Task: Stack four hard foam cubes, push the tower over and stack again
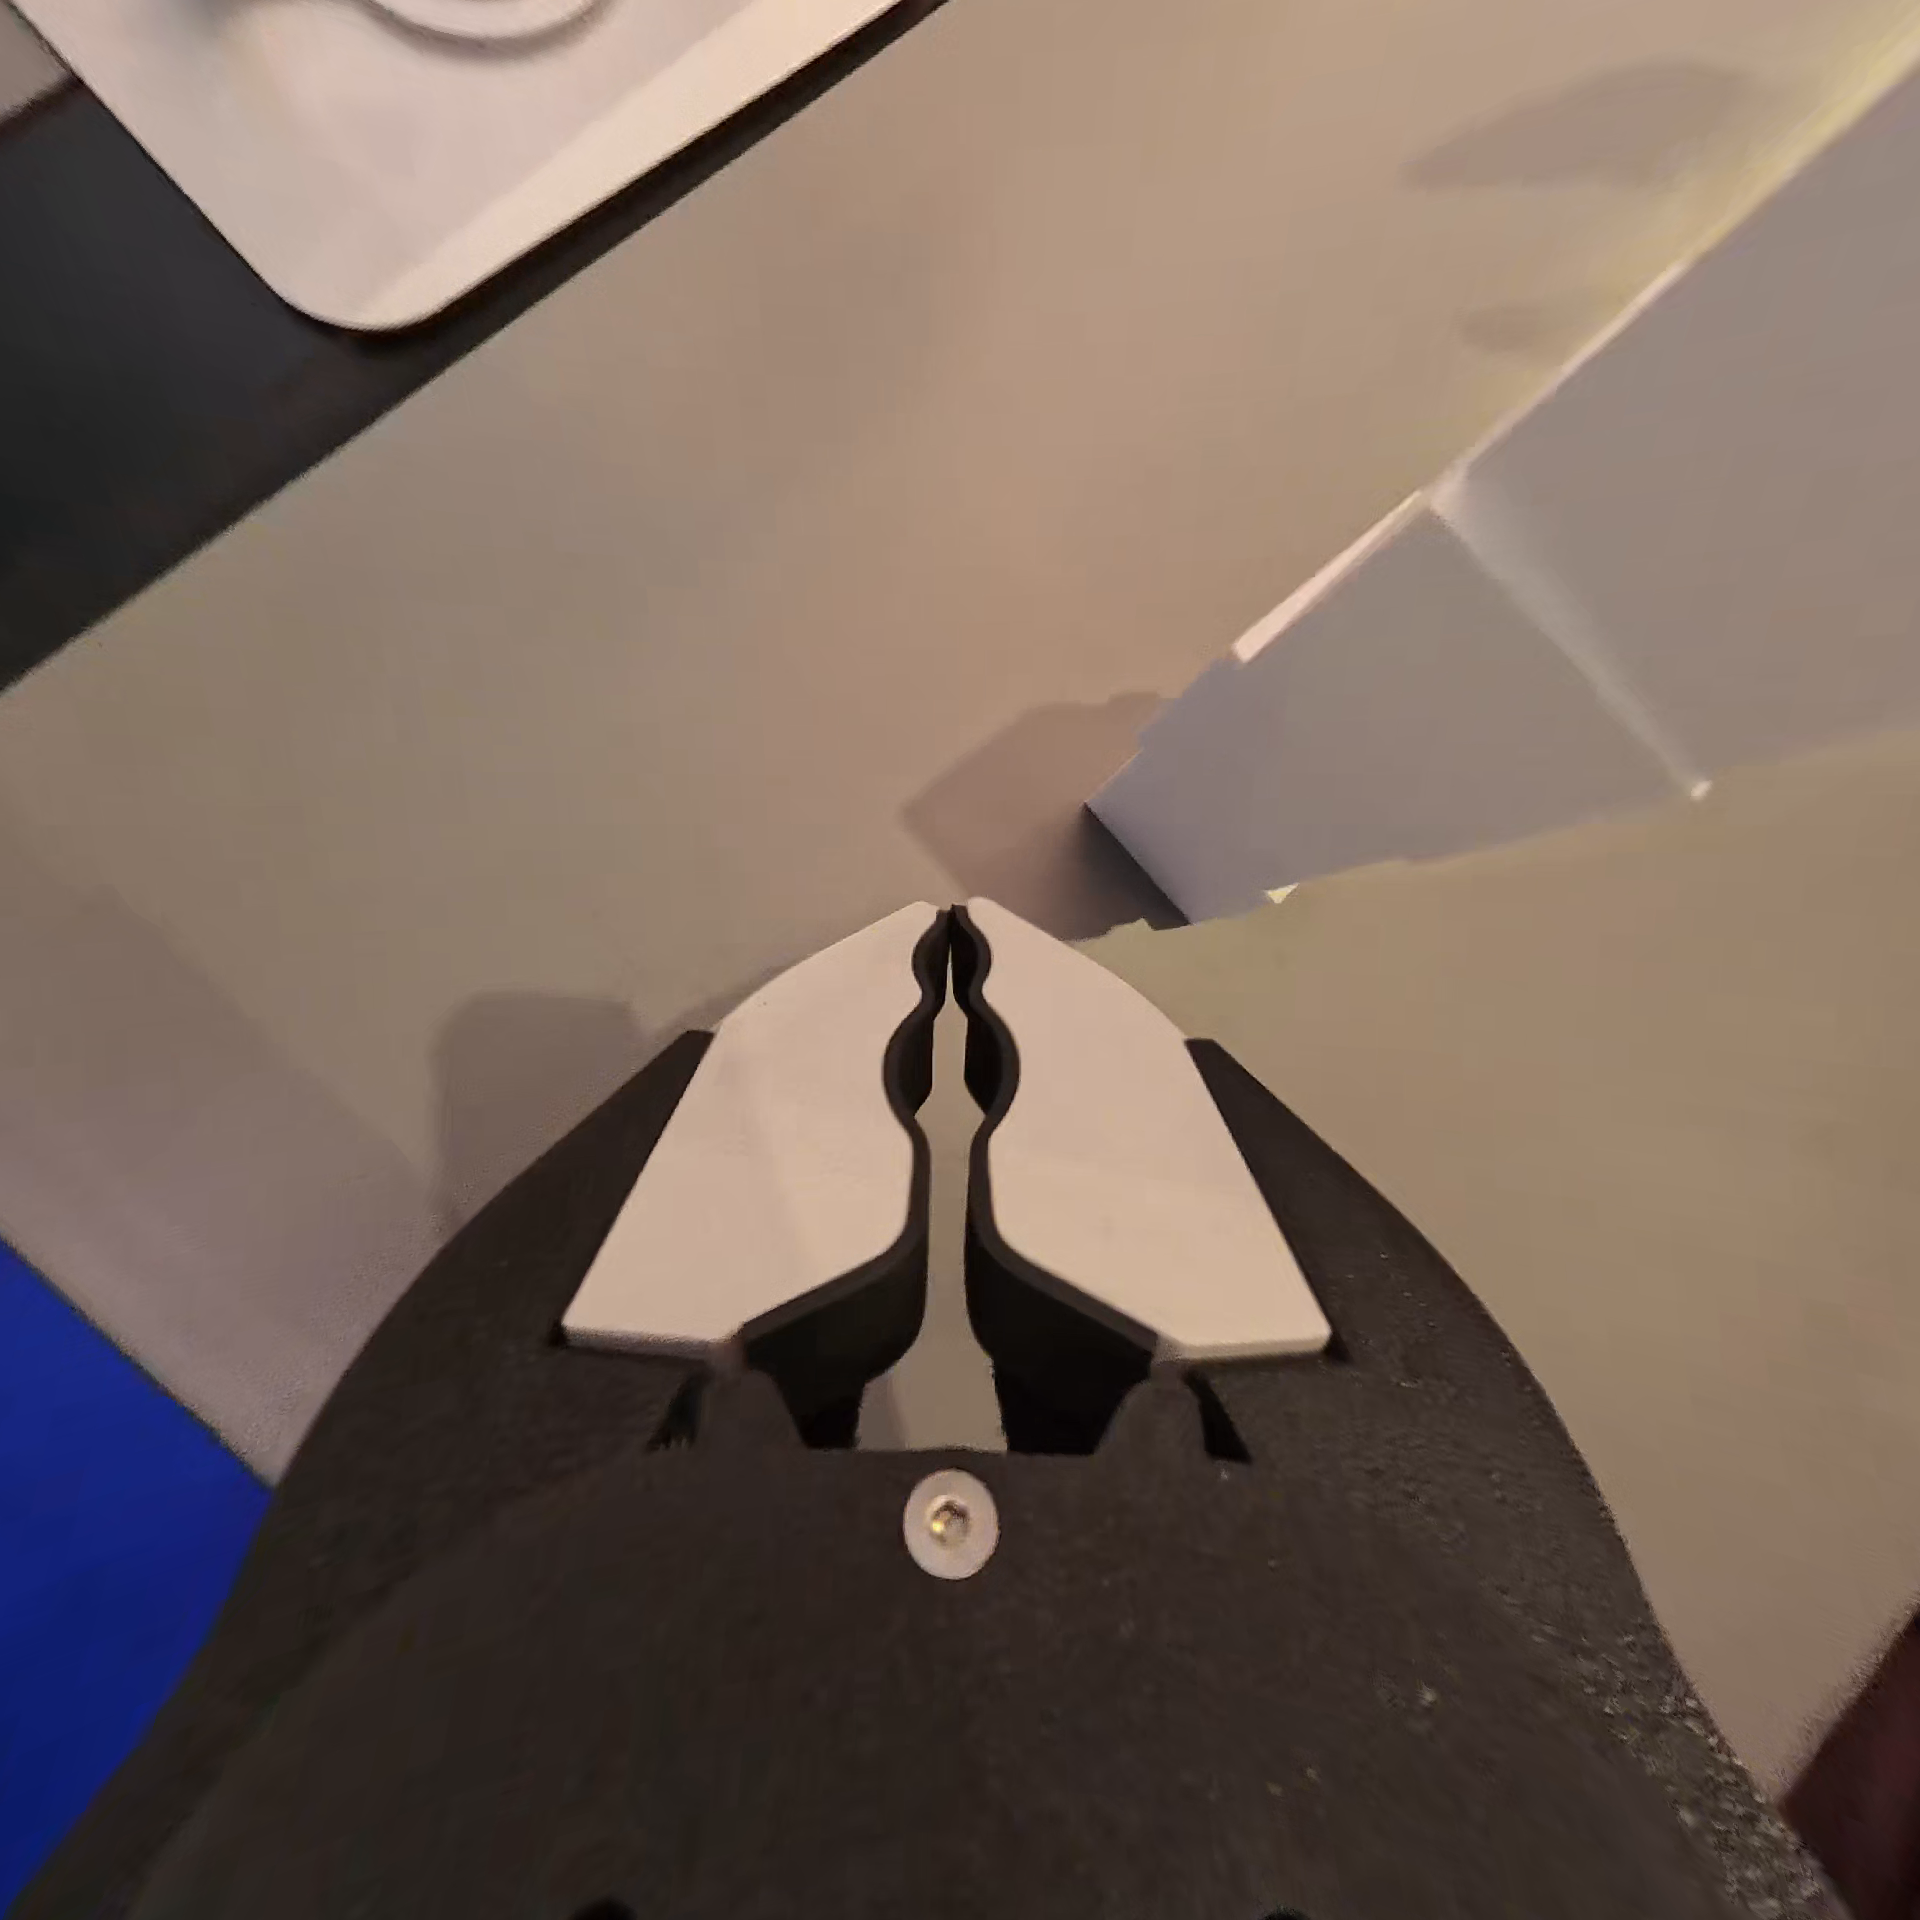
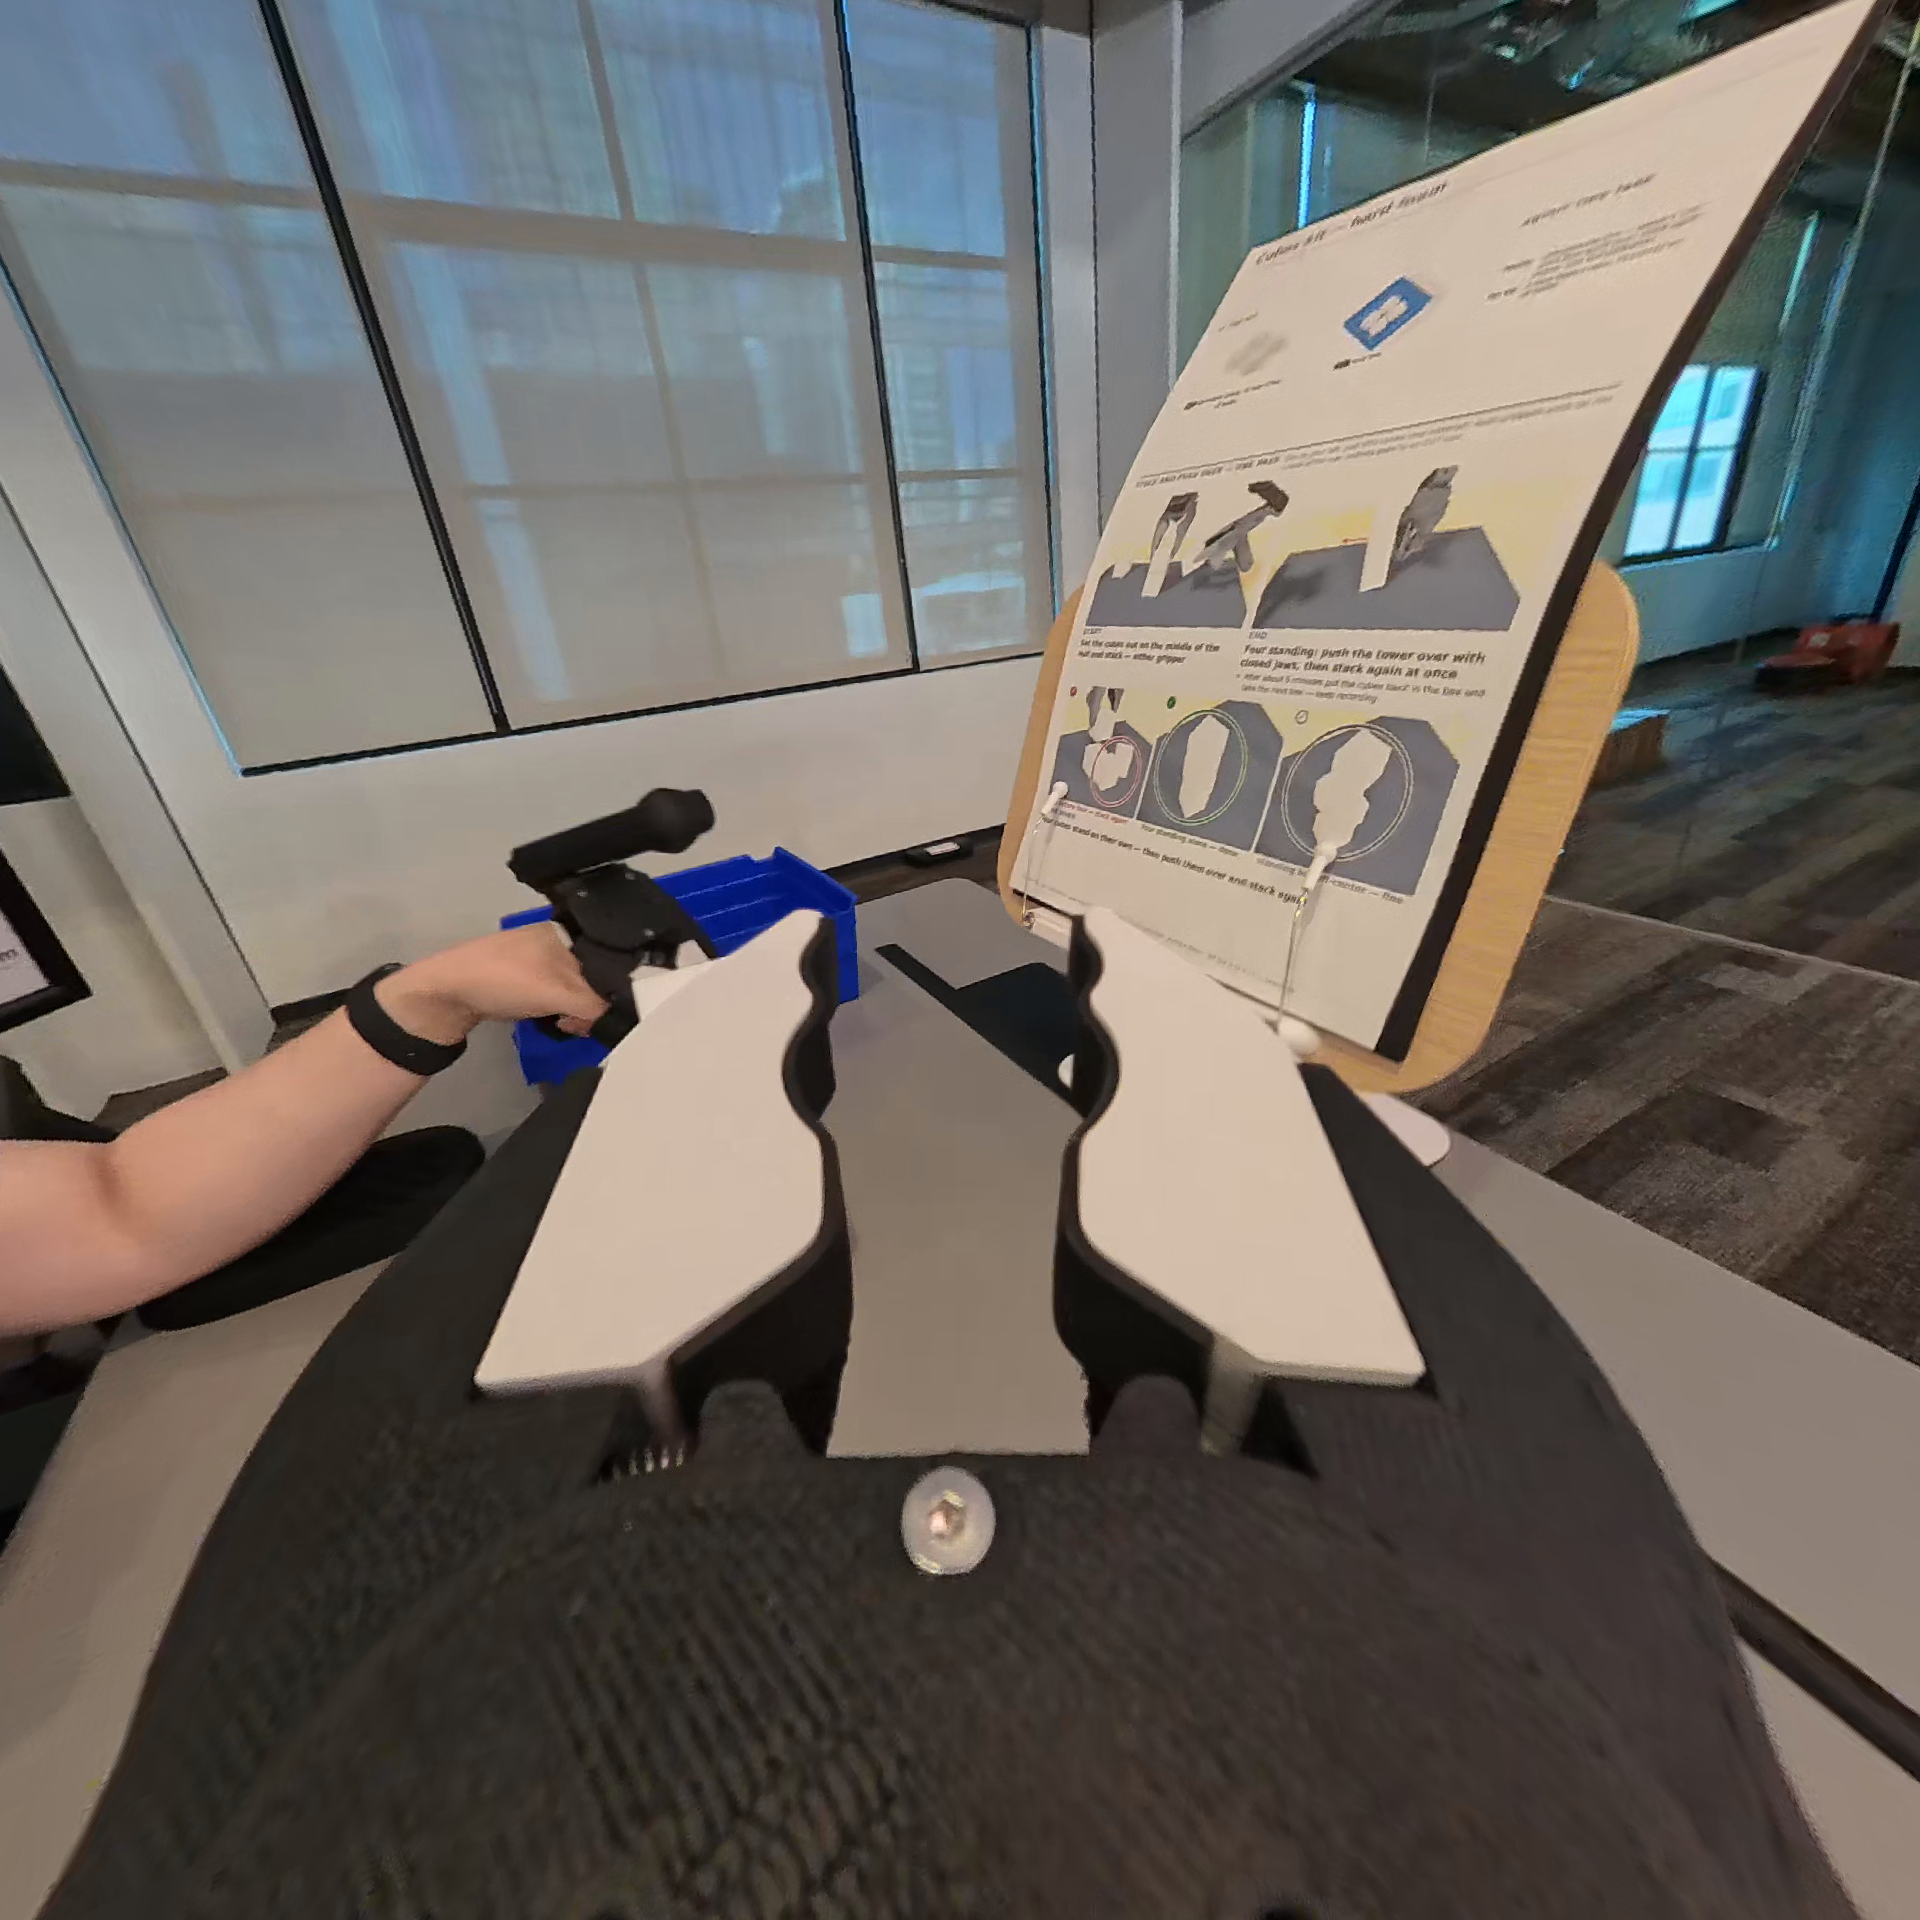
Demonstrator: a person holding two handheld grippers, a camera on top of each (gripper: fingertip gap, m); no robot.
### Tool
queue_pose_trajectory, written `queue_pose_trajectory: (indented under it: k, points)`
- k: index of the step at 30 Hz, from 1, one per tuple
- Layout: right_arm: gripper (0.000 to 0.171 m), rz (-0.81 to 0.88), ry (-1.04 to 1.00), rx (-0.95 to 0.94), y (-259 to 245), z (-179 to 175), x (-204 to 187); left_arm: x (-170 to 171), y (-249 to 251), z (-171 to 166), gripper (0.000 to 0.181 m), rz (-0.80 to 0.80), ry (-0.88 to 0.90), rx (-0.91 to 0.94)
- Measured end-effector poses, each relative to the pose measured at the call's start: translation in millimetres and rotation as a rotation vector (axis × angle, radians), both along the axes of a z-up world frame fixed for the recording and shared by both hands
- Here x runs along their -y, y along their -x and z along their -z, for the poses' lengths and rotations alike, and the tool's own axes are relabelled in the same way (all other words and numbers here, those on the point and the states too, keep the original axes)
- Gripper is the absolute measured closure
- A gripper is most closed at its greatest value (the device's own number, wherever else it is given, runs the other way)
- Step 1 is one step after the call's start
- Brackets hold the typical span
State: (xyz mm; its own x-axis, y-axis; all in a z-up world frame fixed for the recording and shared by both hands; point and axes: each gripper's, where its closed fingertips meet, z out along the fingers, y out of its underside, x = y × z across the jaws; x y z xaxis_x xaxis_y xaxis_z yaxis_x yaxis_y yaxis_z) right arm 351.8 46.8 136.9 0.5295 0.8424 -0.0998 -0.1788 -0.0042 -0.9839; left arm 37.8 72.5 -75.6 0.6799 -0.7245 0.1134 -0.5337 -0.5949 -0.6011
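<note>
In the left wrist view, several white foam cubes (image 1: 1434,696) stand joined in one column that runs from just right of my fingertips to the upper right. They rest on the grey mat (image 1: 623,623). My left gripper (image 1: 954,912) is shut with its tips touching and nothing between them, close beside the column's near end. I cannot tell whether it touches the cubes. My right gripper (image 2: 951,935) is open and empty, held up in the air facing the instruction board (image 2: 1351,582). The left gripper's black body (image 2: 613,914), held by a hand, shows at the left of the right wrist view.
A blue bin (image 2: 758,894) stands at the mat's far left and also shows in the left wrist view (image 1: 94,1475). The board's wooden stand (image 2: 1538,852) is at the far right, and its pale base plate (image 1: 416,156) lies beyond the mat. Windows are behind. Tip to tip, the grippers are about 40 cm apart.
</note>
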Motion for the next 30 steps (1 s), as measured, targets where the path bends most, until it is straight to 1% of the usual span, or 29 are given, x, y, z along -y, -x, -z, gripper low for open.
queue_pose_trajectory:
  k: [1, 4, 9, 10, 12, 14, 15, 17, 20, 21, 23, 25, 27, 30]
  points:
    - [0.131, -0.012, 0.018, 0.004, -1.3, 1.3, 1.5, -0.1, -1.4, 1.9, 0.181, -0.034, 0.024, 0.012]
    - [0.131, -0.011, 0.057, 0.041, -3.4, 8.0, 1.5, -0.5, 0.0, 9.9, 0.181, -0.179, 0.115, 0.034]
    - [0.131, 0.038, 0.077, 0.097, -6.8, 15.0, -3.3, -7.5, 25.6, 40.6, 0.181, -0.337, 0.159, -0.126]
    - [0.131, 0.039, 0.081, 0.087, -7.8, 14.1, -3.5, -6.5, 26.5, 47.1, 0.181, -0.341, 0.193, -0.127]
    - [0.130, 0.029, 0.095, 0.064, -9.6, 12.7, -2.6, -1.1, 18.4, 55.3, 0.181, -0.326, 0.283, -0.067]
    - [0.130, 0.034, 0.111, 0.062, -12.9, 14.1, -3.3, 6.4, -1.1, 51.6, 0.181, -0.283, 0.346, 0.024]
    - [0.129, 0.042, 0.117, 0.066, -14.7, 15.4, -4.2, 7.0, -10.4, 47.1, 0.181, -0.267, 0.328, 0.042]
    - [0.129, 0.054, 0.127, 0.075, -17.5, 17.9, -5.7, 5.6, -27.2, 38.7, 0.181, -0.232, 0.235, 0.009]
    - [0.129, 0.057, 0.133, 0.072, -19.3, 18.0, -6.6, 8.0, -74.0, 21.7, 0.181, -0.152, 0.104, 0.057]
    - [0.129, 0.059, 0.133, 0.070, -19.9, 17.8, -6.8, 13.4, -90.4, 21.1, 0.181, -0.105, 0.085, 0.053]
    - [0.129, 0.073, 0.134, 0.070, -22.3, 17.8, -7.7, 24.9, -121.0, 19.4, 0.181, -0.026, 0.086, 0.103]
    - [0.129, 0.088, 0.132, 0.070, -26.1, 17.2, -7.7, 23.2, -127.3, 19.3, 0.181, -0.026, 0.060, 0.106]
    - [0.129, 0.099, 0.129, 0.070, -31.2, 16.0, -6.0, 13.8, -118.3, 13.8, 0.181, -0.056, -0.015, 0.098]
    - [0.128, 0.142, 0.118, 0.062, -45.1, 13.0, -4.6, 9.3, -103.4, 1.5, 0.181, -0.078, -0.010, 0.164]
